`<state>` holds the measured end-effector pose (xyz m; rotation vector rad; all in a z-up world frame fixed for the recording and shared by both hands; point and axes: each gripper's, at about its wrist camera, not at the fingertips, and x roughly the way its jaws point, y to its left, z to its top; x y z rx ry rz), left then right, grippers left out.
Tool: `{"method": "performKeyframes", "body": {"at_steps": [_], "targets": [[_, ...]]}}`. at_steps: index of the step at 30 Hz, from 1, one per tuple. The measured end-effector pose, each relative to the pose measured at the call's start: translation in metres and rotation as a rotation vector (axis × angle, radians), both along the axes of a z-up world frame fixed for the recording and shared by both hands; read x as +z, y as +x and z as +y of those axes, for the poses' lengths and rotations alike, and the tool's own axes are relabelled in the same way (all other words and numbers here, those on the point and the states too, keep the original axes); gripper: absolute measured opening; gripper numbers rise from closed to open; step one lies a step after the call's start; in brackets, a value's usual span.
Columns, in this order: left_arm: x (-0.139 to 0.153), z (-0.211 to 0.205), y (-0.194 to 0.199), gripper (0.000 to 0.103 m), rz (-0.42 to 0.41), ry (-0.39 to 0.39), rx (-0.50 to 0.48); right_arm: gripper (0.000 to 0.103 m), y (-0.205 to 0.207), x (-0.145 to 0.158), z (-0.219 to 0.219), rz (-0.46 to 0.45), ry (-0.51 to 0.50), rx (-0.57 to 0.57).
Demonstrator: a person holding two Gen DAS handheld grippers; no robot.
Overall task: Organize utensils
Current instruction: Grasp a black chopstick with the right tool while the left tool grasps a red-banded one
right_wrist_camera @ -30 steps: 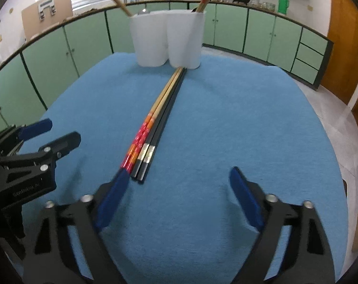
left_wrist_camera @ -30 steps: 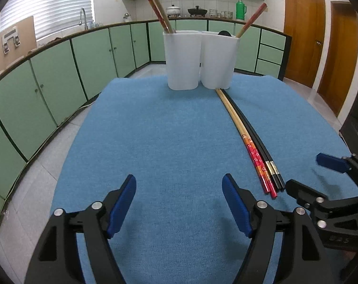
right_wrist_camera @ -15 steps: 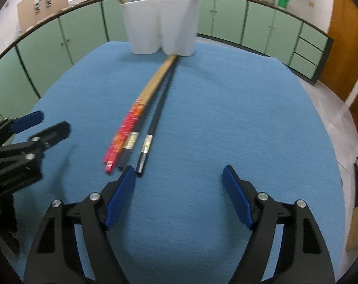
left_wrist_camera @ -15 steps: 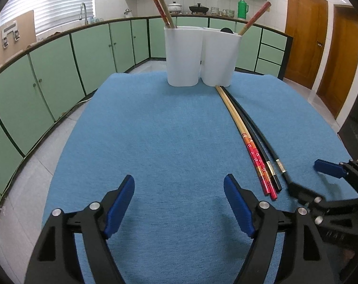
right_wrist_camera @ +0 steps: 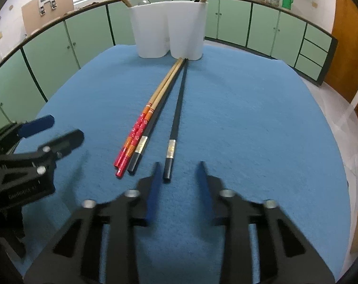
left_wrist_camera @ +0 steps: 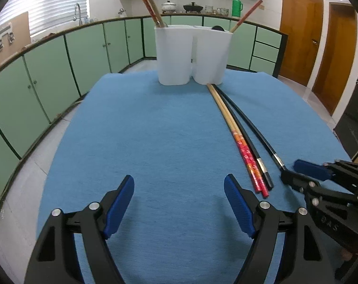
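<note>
Here, a blue cloth [right_wrist_camera: 250,118] covered the table, and a white two-cup holder [right_wrist_camera: 169,28] stood at its far edge. The left gripper [left_wrist_camera: 179,203] hovered wide open, holding nothing. The right gripper [right_wrist_camera: 179,172] was half open around the near end of one black chopstick [right_wrist_camera: 176,118], not yet touching it. Three other chopsticks [right_wrist_camera: 143,127] lay just beside.

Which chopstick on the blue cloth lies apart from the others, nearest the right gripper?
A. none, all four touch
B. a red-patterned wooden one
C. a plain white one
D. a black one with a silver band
D: the black chopstick lies angled away from the other three, its banded end between the right gripper fingers.
</note>
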<state>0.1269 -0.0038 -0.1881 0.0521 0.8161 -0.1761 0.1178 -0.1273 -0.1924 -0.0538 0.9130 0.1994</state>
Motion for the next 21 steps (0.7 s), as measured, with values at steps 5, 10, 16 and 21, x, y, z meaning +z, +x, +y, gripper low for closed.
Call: {"method": "performKeyframes", "body": {"at_steps": [5, 10, 16, 21], "targets": [[-0.004, -0.012, -0.001, 0.077, 0.029, -0.004, -0.034, 0.006, -0.001, 0.001, -0.008, 0.001, 0.017, 0.002], [-0.009, -0.028, -0.004, 0.077, 0.06, -0.004, -0.078, 0.006, -0.003, 0.002, -0.021, 0.002, 0.033, -0.028], [-0.015, -0.047, -0.004, 0.078, 0.083, 0.049, -0.103, 0.006, -0.002, 0.001, -0.026, 0.004, 0.059, -0.031], [-0.015, -0.046, -0.002, 0.08, 0.088, 0.044, -0.087, 0.006, -0.002, 0.001, -0.029, 0.006, 0.081, -0.032]]}}
